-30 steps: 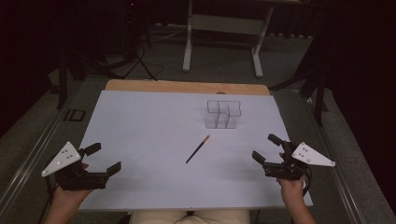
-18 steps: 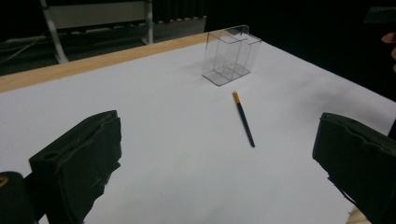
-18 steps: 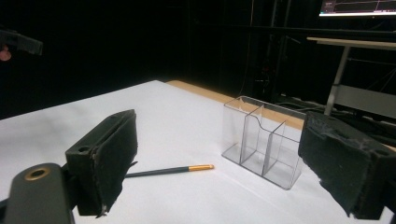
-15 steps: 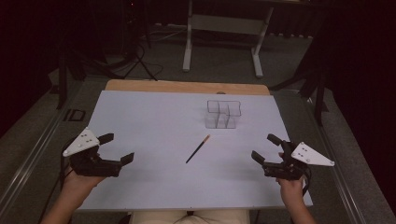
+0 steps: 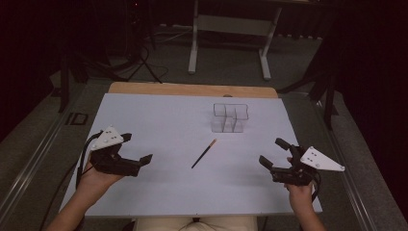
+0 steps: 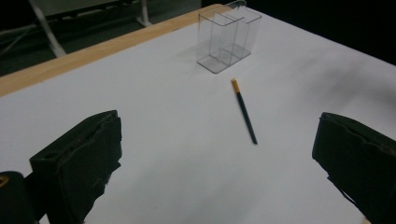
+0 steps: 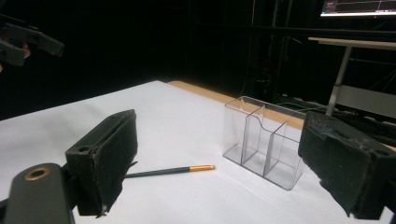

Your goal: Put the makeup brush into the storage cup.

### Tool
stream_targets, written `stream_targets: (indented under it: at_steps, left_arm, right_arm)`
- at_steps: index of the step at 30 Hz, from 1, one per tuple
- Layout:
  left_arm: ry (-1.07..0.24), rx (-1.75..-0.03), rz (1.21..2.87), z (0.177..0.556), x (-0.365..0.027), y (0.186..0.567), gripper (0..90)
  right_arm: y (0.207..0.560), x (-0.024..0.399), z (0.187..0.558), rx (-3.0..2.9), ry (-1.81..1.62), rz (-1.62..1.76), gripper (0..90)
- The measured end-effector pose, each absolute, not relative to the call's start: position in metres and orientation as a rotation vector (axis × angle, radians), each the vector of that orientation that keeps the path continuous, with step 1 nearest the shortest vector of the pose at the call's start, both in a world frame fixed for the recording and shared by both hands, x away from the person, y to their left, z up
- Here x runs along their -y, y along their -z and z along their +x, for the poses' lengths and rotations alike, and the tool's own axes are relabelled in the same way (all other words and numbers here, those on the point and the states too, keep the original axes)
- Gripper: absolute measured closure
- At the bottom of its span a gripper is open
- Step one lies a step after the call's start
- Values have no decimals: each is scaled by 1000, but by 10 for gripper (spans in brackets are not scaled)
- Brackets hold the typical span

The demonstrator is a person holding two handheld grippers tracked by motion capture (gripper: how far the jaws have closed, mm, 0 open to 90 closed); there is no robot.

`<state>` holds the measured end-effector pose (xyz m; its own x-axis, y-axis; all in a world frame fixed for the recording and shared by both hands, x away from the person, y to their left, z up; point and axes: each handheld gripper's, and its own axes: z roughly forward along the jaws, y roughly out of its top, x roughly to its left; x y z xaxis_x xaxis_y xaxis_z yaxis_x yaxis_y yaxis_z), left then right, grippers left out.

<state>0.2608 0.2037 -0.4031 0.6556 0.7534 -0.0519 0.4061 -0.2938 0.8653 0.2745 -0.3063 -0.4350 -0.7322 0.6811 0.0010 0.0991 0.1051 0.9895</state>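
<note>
The big white bench (image 5: 159,120) has two things on it: a clear box (image 5: 230,117) with little rooms inside, and a thin dark pencil (image 5: 204,153) with a gold end. The box stands up near the far side, at about 1 o'clock from the middle of the bench. The pencil lies flat close to the middle, just toward the person from the box. Its gold end points at the box, but the two do not touch.

The job looks like it is just starting. Nothing is picked up yet. I think the pencil should go into the box, so it must be grabbed first.

The left gripper (image 5: 133,153) floats at about 9 o'clock from the pencil, with its fingers (image 6: 79,163) spread wide and holding nothing. It points at the pencil, so it looks like the one reaching. The right gripper (image 5: 273,152) sits at about 4 o'clock from the pencil, near the bench edge. Its fingers (image 7: 105,154) are spread wide too, and empty.

For the next move, a gripper should go down low over the middle of the pencil, one finger on each side, then squeeze softly. The pencil is thin and could roll away.
</note>
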Motion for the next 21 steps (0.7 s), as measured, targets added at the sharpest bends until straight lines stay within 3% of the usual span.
stream_targets:
  at_steps: [21]
  left_arm:
    - [-352,-852,2043,287,-149,408,37]
  right_arm:
    - [435,306,274,-1931,-1670,756,119]
